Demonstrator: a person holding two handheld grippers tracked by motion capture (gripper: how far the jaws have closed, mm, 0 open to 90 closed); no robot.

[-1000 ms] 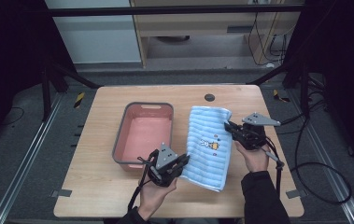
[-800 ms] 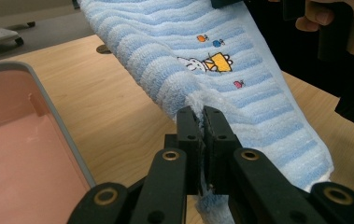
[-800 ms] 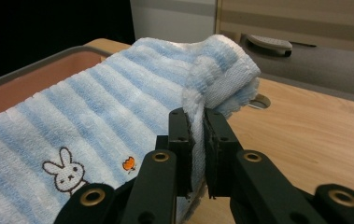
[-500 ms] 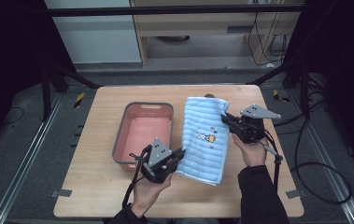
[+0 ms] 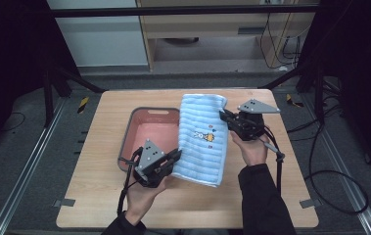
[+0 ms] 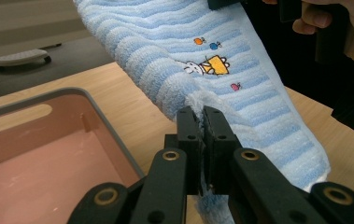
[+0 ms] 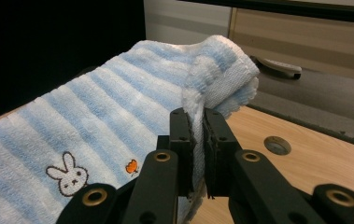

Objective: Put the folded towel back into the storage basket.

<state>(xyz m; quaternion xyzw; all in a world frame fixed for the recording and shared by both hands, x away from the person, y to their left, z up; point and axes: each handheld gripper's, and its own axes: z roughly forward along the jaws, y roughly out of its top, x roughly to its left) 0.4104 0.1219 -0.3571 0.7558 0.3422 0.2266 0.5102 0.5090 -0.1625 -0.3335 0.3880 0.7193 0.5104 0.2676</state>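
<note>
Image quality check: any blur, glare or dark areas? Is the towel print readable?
High view: table evenly lit, surroundings nearly black; towel print small and soft. Left gripper view: print crisp, bin clear, near tongs slightly soft, top right corner dark. Right gripper view: rabbit on the towel sharp, left background black, shelf behind mildly blurred. No glare anywhere.

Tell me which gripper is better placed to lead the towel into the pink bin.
Left. The left gripper, shut on the blue striped towel, sits right beside the pink bin. The right gripper pinches the towel's far side, with the towel between it and the bin.
</note>
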